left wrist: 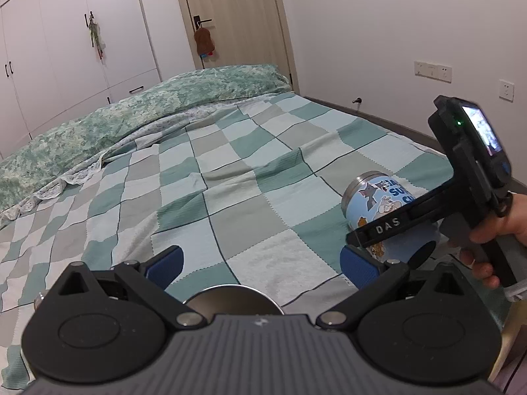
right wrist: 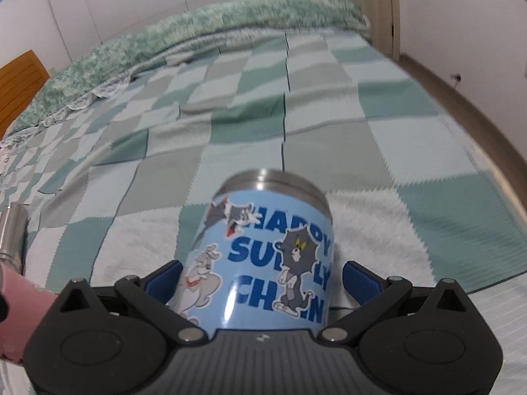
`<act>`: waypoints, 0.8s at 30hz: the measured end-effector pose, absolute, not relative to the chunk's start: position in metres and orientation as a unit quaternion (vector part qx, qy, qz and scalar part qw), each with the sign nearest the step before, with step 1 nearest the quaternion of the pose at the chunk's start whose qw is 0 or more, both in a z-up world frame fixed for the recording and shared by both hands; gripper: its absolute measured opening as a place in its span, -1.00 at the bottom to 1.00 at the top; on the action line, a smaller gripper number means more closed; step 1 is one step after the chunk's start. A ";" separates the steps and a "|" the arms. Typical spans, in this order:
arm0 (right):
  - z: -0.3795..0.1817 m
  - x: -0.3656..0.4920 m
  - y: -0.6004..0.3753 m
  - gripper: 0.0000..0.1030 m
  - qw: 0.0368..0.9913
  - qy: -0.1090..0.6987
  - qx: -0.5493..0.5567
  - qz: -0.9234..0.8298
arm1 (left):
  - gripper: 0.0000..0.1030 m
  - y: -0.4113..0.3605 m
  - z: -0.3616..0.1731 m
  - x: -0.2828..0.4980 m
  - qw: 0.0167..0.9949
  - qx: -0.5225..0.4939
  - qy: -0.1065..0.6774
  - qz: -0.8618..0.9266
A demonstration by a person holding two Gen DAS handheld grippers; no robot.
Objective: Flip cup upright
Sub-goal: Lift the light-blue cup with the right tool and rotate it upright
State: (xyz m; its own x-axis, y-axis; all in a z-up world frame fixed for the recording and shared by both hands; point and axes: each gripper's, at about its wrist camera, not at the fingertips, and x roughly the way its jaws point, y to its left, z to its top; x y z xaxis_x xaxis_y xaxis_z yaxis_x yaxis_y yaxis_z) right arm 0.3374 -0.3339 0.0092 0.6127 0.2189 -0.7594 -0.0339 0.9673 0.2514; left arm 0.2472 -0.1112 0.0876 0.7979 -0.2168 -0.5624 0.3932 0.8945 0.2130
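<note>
A light blue steel cup (right wrist: 266, 250) with cartoon cats and blue lettering stands between the fingers of my right gripper (right wrist: 262, 279), its steel end up and tilted slightly. The blue pads (right wrist: 359, 283) sit wide on either side of it, with a gap at the right pad. In the left wrist view the cup (left wrist: 378, 204) is at the right, with the right gripper's black body (left wrist: 467, 171) across it. My left gripper (left wrist: 262, 263) is open and empty, low over the checked bedspread (left wrist: 230, 181).
A green quilt (left wrist: 131, 121) lies along the bed's far side. White wardrobes (left wrist: 66, 33) and a wooden door (left wrist: 230, 10) stand behind. The bed's right edge (right wrist: 494, 164) runs near the wall. A steel cylinder (right wrist: 13, 230) shows at the left edge.
</note>
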 end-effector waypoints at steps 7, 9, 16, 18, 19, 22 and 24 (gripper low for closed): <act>0.014 0.324 -0.340 0.68 0.891 0.424 0.141 0.082 | 1.00 -0.109 0.094 0.240 0.936 0.154 0.270 -0.167; 0.018 0.317 -0.342 0.67 0.894 0.417 0.144 0.083 | 1.00 -0.109 0.096 0.236 0.936 0.153 0.270 -0.168; 0.037 0.283 -0.346 0.64 0.900 0.396 0.154 0.092 | 1.00 -0.110 0.106 0.215 0.938 0.147 0.263 -0.172; 0.045 0.272 -0.346 0.63 0.903 0.390 0.156 0.094 | 1.00 -0.108 0.110 0.204 0.939 0.146 0.258 -0.172; 0.049 0.265 -0.346 0.63 0.904 0.386 0.157 0.095 | 1.00 -0.107 0.113 0.199 0.940 0.145 0.256 -0.172; 0.062 0.244 -0.345 0.63 0.907 0.377 0.157 0.101 | 1.00 -0.102 0.120 0.180 0.943 0.140 0.250 -0.172; 0.071 0.227 -0.342 0.63 0.910 0.371 0.154 0.107 | 1.00 -0.097 0.124 0.167 0.944 0.136 0.247 -0.170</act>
State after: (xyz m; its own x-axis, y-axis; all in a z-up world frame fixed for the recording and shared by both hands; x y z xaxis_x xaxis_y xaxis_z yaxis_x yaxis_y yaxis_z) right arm 0.2274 -0.3417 0.0713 0.7022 0.3086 -0.6416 -0.0803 0.9298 0.3593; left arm 0.1669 -0.0974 0.1239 0.8196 -0.2542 -0.5134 0.3892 0.9047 0.1734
